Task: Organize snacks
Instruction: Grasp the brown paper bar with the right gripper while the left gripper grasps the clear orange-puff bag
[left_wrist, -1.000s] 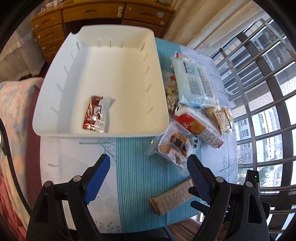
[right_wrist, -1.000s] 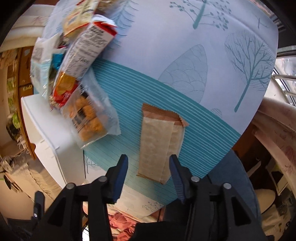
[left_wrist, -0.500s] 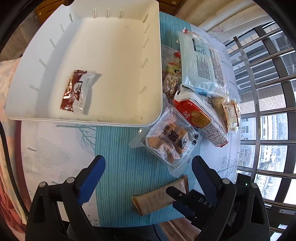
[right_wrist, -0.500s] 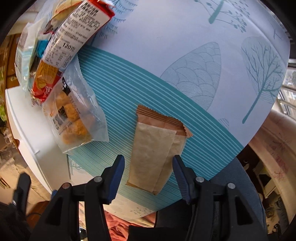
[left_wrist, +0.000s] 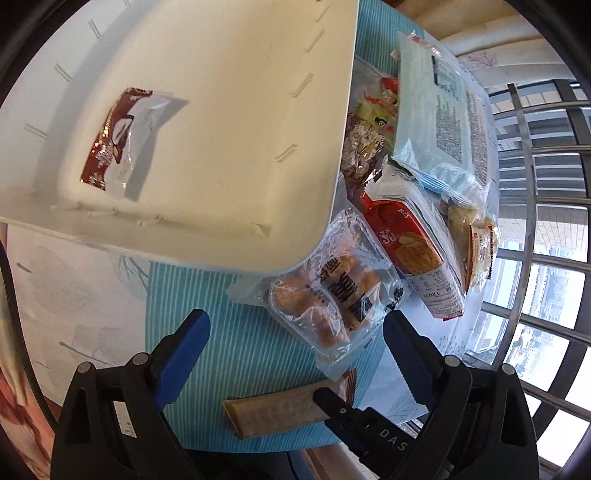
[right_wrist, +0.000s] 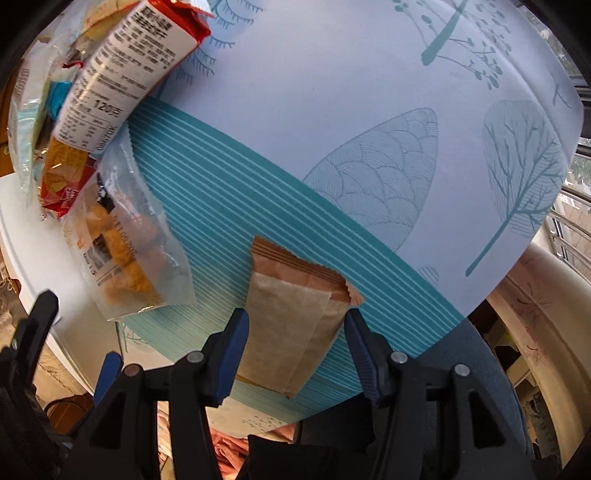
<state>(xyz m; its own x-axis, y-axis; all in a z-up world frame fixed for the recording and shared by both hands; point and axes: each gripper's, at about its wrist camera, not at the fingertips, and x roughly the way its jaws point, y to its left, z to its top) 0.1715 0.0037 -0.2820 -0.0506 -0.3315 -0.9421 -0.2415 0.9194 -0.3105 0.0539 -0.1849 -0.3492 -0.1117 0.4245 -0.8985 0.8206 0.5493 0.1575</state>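
A tan flat snack packet (right_wrist: 295, 325) lies on the teal striped band of the tablecloth near the table's front edge; it also shows in the left wrist view (left_wrist: 280, 411). My right gripper (right_wrist: 295, 332) is open with its fingers on either side of the packet, apart from it. My left gripper (left_wrist: 295, 332) is open and empty, just above a clear bag of golden pastries (left_wrist: 328, 295). A white bin (left_wrist: 221, 129) holds one red-brown snack wrapper (left_wrist: 118, 140).
Beside the bin lie a red biscuit box (left_wrist: 410, 243), a pale blue packet (left_wrist: 439, 125), a small pastry pack (left_wrist: 476, 243) and several loose candy bags (left_wrist: 369, 125). The table's edge is close behind the tan packet. Window bars stand at the right.
My left gripper has moved forward and lower toward the pastry bag and bin. My right gripper has advanced so its fingers now straddle the tan packet.
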